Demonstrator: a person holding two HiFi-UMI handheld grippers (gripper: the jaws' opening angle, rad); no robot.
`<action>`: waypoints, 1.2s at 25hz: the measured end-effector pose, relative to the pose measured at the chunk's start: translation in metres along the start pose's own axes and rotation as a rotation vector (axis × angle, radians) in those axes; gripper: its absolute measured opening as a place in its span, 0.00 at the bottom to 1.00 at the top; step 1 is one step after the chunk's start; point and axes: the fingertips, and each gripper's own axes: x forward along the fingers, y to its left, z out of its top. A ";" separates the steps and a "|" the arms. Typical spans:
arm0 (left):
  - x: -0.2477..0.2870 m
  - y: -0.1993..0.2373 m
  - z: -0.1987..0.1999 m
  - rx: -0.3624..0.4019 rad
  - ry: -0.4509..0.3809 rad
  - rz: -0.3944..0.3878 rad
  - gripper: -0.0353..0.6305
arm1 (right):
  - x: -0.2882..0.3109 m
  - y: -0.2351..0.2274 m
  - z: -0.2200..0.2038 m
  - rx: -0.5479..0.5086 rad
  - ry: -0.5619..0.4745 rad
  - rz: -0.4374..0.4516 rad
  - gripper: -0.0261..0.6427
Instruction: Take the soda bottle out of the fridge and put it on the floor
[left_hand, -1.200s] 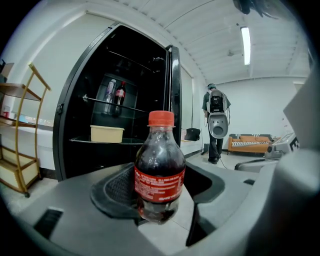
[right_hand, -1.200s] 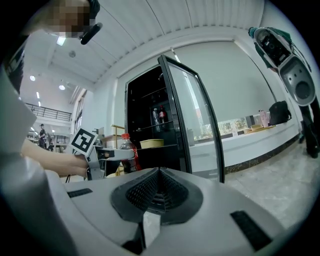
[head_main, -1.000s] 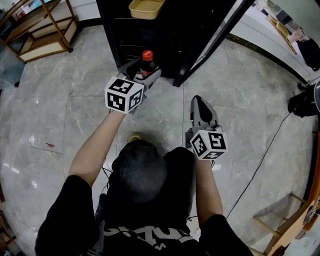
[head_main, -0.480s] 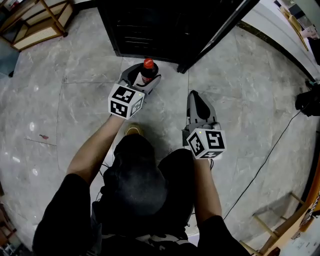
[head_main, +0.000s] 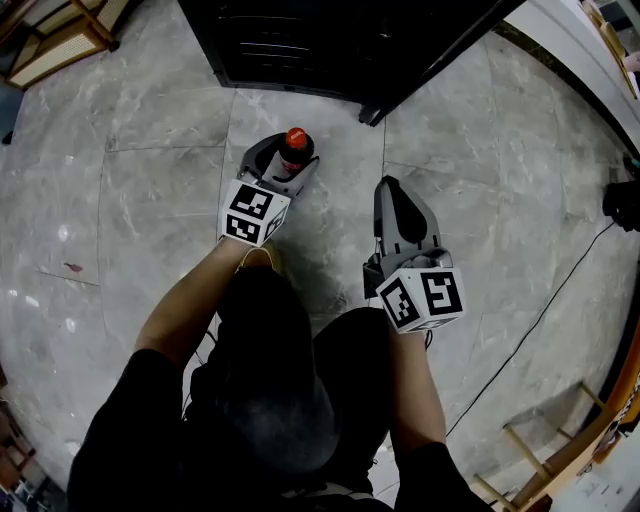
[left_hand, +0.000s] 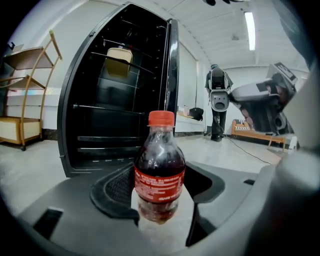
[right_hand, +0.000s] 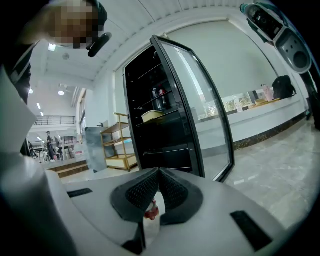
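The left gripper (head_main: 281, 166) is clamped on the lower body of the bottle (left_hand: 159, 170), which stands upright between its jaws with the red cap on top, out of the fridge (head_main: 300, 40) and just in front of its open door. The bottle's long axis is vertical and the bare floor (head_main: 150, 200) lies directly beneath it, so setting it down looks like a straight lowering; whether the base already touches cannot be told. The right gripper (head_main: 393, 196) is just beside it, jaws closed on nothing.

Grey marble-tile floor (head_main: 150, 190), wooden shelf rack (left_hand: 20, 129) by white wall (left_hand: 75, 35), ceiling strip light (left_hand: 248, 30), black cable (head_main: 545, 305) across floor
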 end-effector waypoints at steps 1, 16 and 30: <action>0.002 -0.001 -0.008 -0.005 0.007 0.000 0.50 | 0.000 0.002 -0.001 0.003 0.005 0.008 0.07; 0.027 0.011 -0.078 -0.024 0.061 0.070 0.50 | -0.001 -0.002 -0.009 0.004 0.043 0.006 0.07; 0.020 0.005 -0.093 -0.042 0.077 0.075 0.50 | -0.005 0.001 -0.007 -0.013 0.054 0.002 0.07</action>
